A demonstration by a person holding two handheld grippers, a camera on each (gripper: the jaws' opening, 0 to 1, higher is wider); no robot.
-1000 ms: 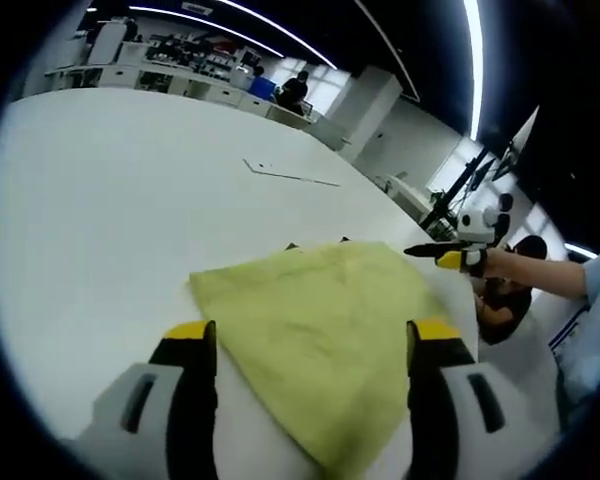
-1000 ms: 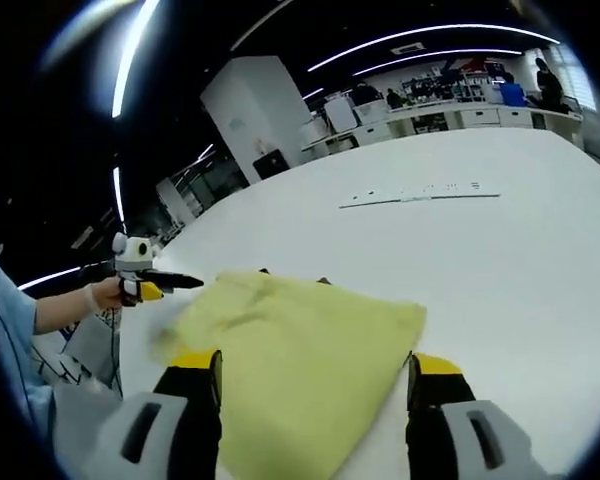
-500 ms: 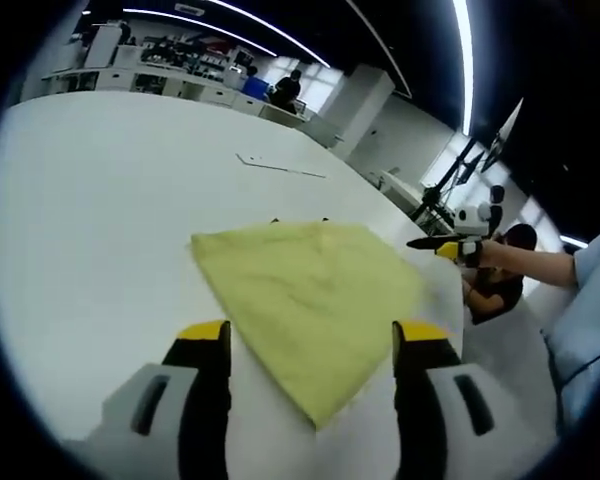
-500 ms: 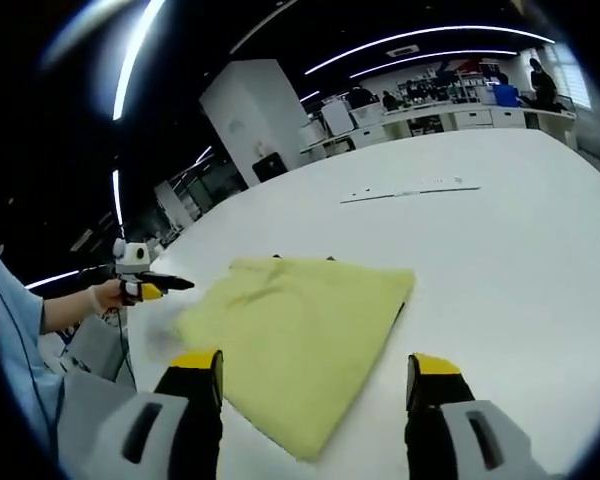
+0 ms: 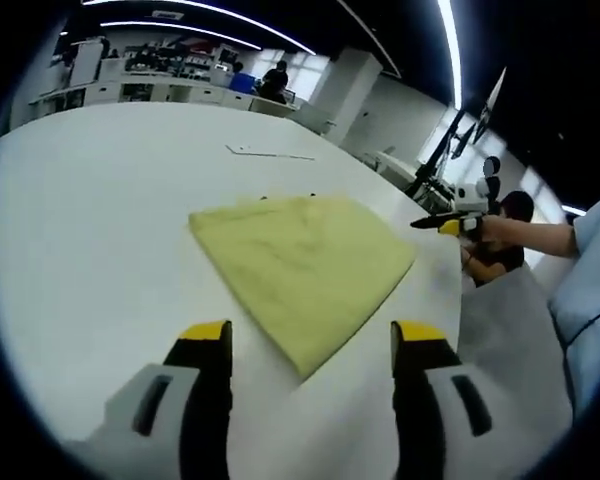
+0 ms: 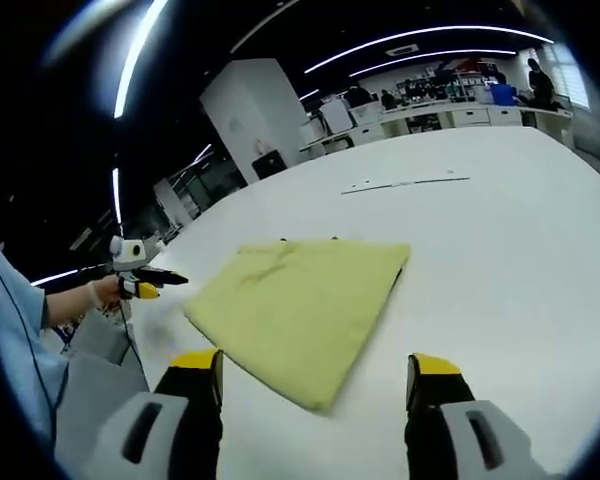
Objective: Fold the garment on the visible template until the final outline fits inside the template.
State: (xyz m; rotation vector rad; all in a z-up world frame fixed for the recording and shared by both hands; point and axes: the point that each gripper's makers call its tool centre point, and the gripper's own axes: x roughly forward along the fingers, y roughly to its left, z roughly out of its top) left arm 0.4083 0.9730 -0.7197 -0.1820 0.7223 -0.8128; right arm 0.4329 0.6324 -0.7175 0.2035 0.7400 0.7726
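One yellow-green garment (image 5: pixel 300 270) lies folded flat into a compact four-sided pad on the white counter (image 5: pixel 90 220), its surface smooth with faint creases and its edges fairly straight. It sits just ahead of the left tool (image 5: pixel 310 345), with its nearest corner pointing in between that tool's two yellow-tipped jaws, which stand wide apart and hold nothing. Seen from the right tool (image 6: pixel 310 375), the garment (image 6: pixel 300 305) again lies just ahead, its nearest corner between that tool's jaws, which are likewise spread wide and empty. Small dark marks peek out at the garment's far edge; what they are I cannot tell. Broad bare counter (image 6: pixel 520 250) opens beyond and to either side of the cloth, with a thin pale strip (image 6: pixel 405 184) lying well beyond it. From the left tool's camera, the right tool (image 5: pixel 450 222) hangs off to the right past the garment's corner, held in a person's hand (image 5: pixel 495 230)
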